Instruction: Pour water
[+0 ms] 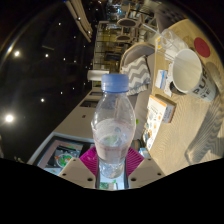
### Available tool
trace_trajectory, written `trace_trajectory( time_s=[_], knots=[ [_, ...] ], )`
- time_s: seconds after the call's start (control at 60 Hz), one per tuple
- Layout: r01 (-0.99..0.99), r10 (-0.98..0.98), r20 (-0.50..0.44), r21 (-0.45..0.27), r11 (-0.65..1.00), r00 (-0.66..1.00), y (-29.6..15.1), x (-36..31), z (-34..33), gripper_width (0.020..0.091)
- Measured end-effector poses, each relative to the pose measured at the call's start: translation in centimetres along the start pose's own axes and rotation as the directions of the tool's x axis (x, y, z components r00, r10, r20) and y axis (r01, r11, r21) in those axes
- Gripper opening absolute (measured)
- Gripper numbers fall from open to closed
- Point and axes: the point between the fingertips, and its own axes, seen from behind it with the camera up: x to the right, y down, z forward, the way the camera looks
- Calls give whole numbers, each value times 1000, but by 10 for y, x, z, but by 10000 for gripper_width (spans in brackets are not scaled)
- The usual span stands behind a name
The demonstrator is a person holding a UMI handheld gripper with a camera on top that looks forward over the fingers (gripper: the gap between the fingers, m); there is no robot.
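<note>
- Dark ceiling with small lights fills one side, and a pale wooden surface (185, 135) spreads beyond the fingers, tipped steeply across the view.
- Front and centre: 1 clear plastic water bottle (113, 125), pale blue cap (116, 81) on, standing between the 2 pink pads (90, 158) of the gripper (112, 170).
- The jaws look closed onto the bottle's lower body, pads hugging it on both sides; I see no gap, so I call it a firm grasp.
- Water fills much of the bottle, as best I can tell through the clear wall.
- Beyond the bottle, well apart on the surface, sits 1 white cup (187, 71), mouth open toward us.
- Step in hand, by my reading: bottle gripped and carried, with the pour not yet begun.
- Trouble spot: that cap appears to be in place, so nothing can flow until it comes off.
- Next move calls for bringing the bottle's neck over the cup rim and tipping slowly.
- Between bottle and cup lies 1 small printed box or card (160, 112); 1 colourful printed item (62, 154) sits beside the fingers.
- Count: 1 bottle, 1 cap, 1 cup, 2 printed items.
</note>
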Motion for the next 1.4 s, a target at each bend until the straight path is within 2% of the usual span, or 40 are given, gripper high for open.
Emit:
trace_trajectory(
  time_s=[0.283, 0.5, 0.617, 0.767, 0.883, 1.0, 1.1, 1.217, 1.4],
  knots=[
    [-470, 464, 97, 49, 881, 880, -62, 23, -11, 314],
    [-501, 498, 72, 24, 865, 864, -65, 35, -7, 313],
    [-305, 305, -33, -9, 952, 952, -56, 34, -11, 315],
    [139, -143, -107, -45, 989, 984, -75, 16, -30, 313],
    [479, -479, -148, -34, 877, 865, -121, -10, -61, 313],
    [736, -726, -236, -61, 674, 645, -164, -16, -82, 316],
    [863, -839, -311, -102, 496, 446, -208, 1, -108, 316],
    [917, -882, -391, -181, 355, 264, -254, 39, -131, 314],
    [924, -899, -425, -294, 245, 103, -295, 111, -138, 315]
  ],
)
